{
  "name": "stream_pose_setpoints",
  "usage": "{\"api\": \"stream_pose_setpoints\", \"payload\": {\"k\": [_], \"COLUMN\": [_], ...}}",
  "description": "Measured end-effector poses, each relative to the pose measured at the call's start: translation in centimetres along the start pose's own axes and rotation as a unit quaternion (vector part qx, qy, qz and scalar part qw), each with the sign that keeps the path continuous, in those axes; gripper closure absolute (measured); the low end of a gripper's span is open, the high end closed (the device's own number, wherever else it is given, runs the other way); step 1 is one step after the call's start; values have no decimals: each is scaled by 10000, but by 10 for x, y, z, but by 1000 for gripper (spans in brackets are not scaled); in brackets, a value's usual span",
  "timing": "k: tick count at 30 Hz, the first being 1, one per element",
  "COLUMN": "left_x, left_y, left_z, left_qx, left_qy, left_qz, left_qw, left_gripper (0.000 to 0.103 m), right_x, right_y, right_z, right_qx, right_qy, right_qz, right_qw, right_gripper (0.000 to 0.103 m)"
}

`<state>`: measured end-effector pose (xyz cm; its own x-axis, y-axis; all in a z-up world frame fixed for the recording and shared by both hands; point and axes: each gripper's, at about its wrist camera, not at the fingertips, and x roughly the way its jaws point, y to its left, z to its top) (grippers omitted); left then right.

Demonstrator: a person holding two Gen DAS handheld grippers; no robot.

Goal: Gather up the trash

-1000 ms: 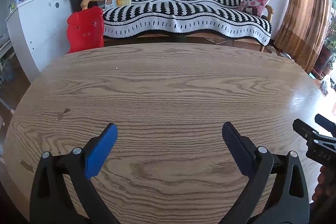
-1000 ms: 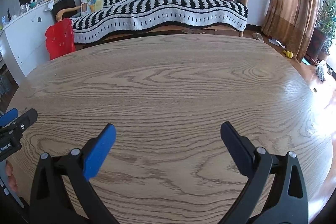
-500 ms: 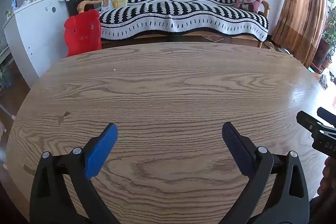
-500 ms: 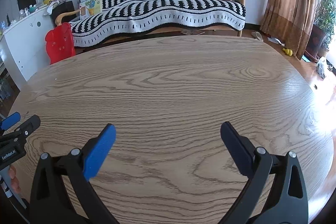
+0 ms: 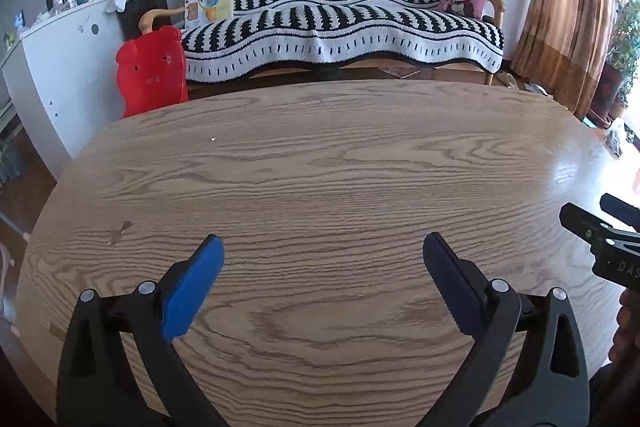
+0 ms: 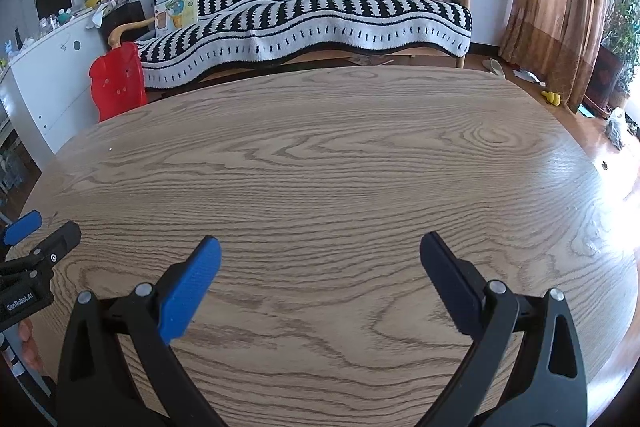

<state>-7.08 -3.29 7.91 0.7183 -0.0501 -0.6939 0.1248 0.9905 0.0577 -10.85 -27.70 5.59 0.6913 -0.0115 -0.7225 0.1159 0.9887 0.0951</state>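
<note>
Both the left hand-held gripper (image 5: 323, 259) and right hand-held gripper (image 6: 320, 259) hover spread wide and empty over the wooden surface (image 5: 320, 167). The only likely trash is a tiny white crumb (image 5: 213, 139) toward the red chair (image 5: 152, 71) (weightless, probably; pinch gently by fingertips).

Daylight pours in from the right, past the striped brown curtain (image 6: 560, 7), leaving a white sheen on the right edge of the oval oak-grain table (image 6: 592, 179). The room is bright and sharp. Fisheye bending curves the table rim, and the corners go black.
</note>
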Motion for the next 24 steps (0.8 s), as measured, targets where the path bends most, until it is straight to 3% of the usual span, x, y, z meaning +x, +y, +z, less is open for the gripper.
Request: {"api": "stream_pose_setpoints", "payload": {"k": [24], "left_x": [-3], "left_y": [-7], "left_z": [-1], "left_qx": [220], "left_qy": [-33], "left_qz": [9], "left_qw": [9998], "left_gripper": [6], "right_x": [2], "right_y": [7], "right_z": [-2], "right_qx": [-48], "right_qy": [60], "right_qz": [56], "right_qw": [10000], "right_gripper": [7]}}
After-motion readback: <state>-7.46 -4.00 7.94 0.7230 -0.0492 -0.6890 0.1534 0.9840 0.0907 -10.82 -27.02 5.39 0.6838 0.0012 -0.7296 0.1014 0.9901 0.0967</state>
